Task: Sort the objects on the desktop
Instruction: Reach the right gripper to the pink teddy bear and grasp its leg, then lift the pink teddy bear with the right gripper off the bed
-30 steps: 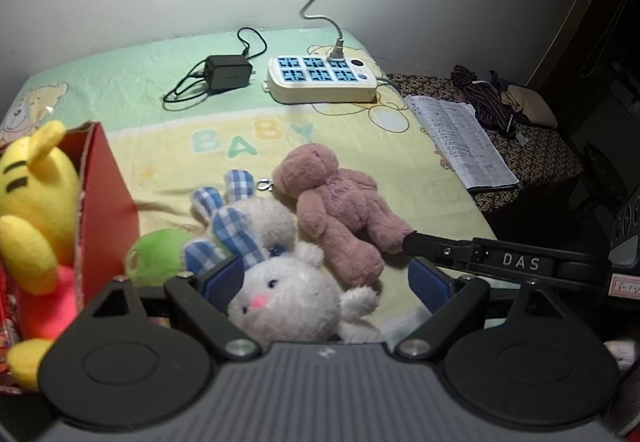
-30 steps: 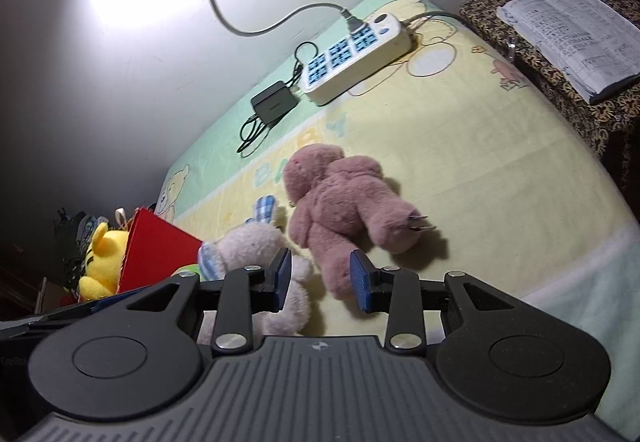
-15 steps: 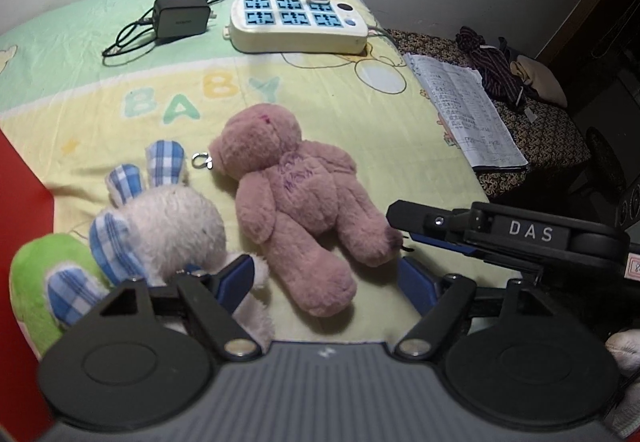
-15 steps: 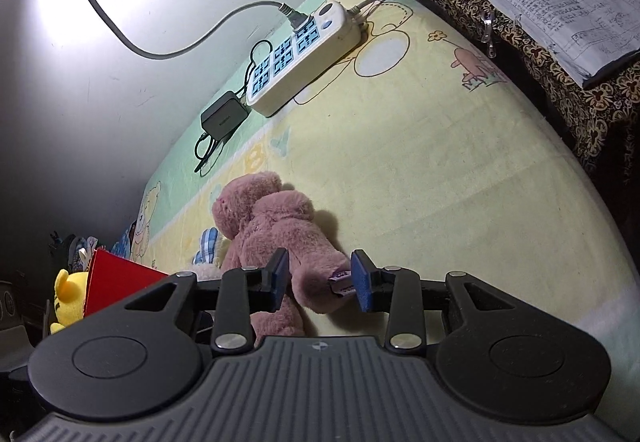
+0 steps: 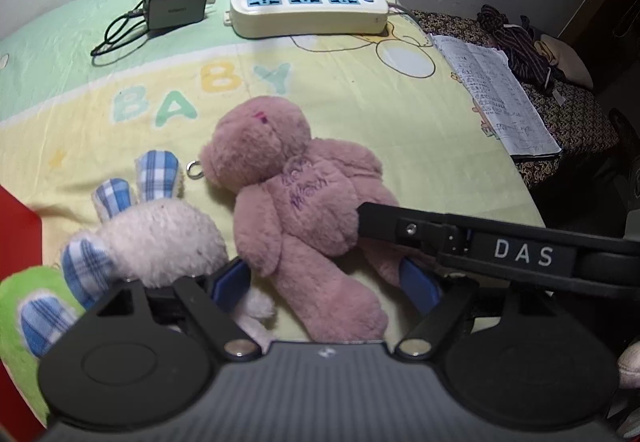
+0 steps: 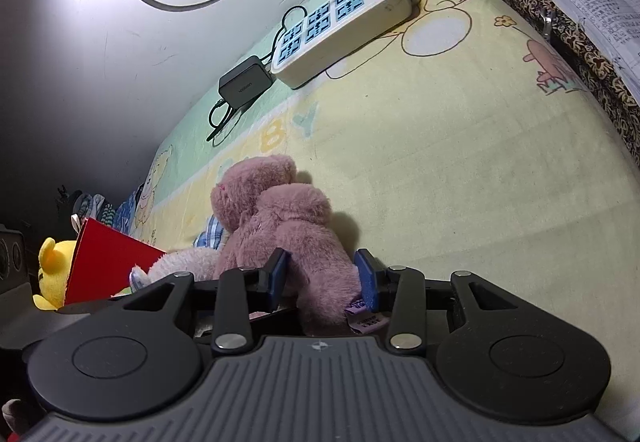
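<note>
A pink teddy bear (image 5: 304,201) lies on its back on the yellow baby blanket (image 5: 360,113). My left gripper (image 5: 323,280) is open and wide, its blue pads either side of the bear's lower leg. My right gripper (image 6: 322,276) is open at a narrow gap, and the bear's (image 6: 288,226) other leg fills that gap with its purple tag by the right pad. One right finger (image 5: 384,217) shows in the left wrist view, lying across the bear's hip. A white bunny (image 5: 160,238) with blue checked ears lies just left of the bear.
A red box (image 6: 104,262) with a yellow plush (image 6: 50,266) stands at the left, a green plush (image 5: 16,294) beside it. At the back lie a white power strip (image 5: 308,7) and a black charger (image 5: 174,5). Papers (image 5: 500,97) rest on a patterned surface at the right.
My left gripper has moved right and forward, from over the bunny to the bear's leg. My right gripper has come in low until the bear's other leg sits between its fingers.
</note>
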